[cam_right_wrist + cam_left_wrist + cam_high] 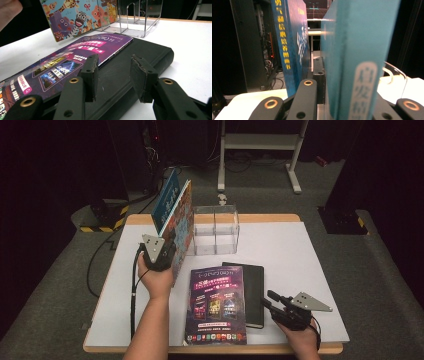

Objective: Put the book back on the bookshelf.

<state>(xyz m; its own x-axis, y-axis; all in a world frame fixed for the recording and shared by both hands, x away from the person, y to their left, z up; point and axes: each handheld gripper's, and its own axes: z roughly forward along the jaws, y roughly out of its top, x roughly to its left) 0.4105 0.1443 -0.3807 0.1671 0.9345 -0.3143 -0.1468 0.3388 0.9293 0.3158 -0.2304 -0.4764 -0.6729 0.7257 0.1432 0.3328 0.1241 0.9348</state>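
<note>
Left gripper (pixel 161 251) is clamped tight on two upright books, a blue book (pixel 165 200) and a picture book (pixel 181 227) with cartoon animals on its cover, held on edge over the table's (pixel 300 260) left side, just beside the clear acrylic rack (pixel 216 229). Right gripper (pixel 272 304) hangs with jaws partly apart and nothing between them, low at the near right. Just ahead of it lies a black notebook (pixel 254 292) flat, with a purple magazine (pixel 217 304) overlapping its left edge.
</note>
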